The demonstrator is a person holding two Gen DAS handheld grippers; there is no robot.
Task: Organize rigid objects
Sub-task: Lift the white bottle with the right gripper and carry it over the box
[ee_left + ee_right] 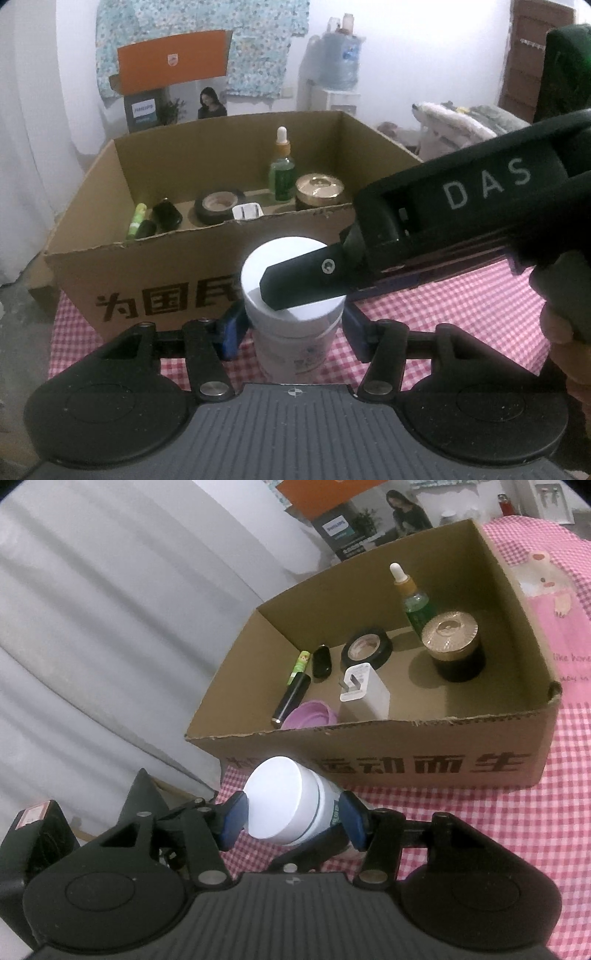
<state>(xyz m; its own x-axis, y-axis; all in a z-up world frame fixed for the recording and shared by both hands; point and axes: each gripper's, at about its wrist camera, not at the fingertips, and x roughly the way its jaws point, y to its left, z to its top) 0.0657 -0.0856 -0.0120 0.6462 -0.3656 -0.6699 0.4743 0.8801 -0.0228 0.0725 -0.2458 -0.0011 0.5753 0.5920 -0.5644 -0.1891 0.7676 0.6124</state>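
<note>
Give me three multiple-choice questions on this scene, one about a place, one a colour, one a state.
1. Where is the gold-lidded jar?
A) on the checked cloth
B) inside the cardboard box
C) on a shelf
2. What colour is the held jar's lid?
A) white
B) red
C) black
3. How is the dropper bottle?
A) lying flat
B) upside down
C) standing upright
Answers: B, it stands in the box beside the dropper bottle; A, the lid is plain white; C, its white cap points up.
</note>
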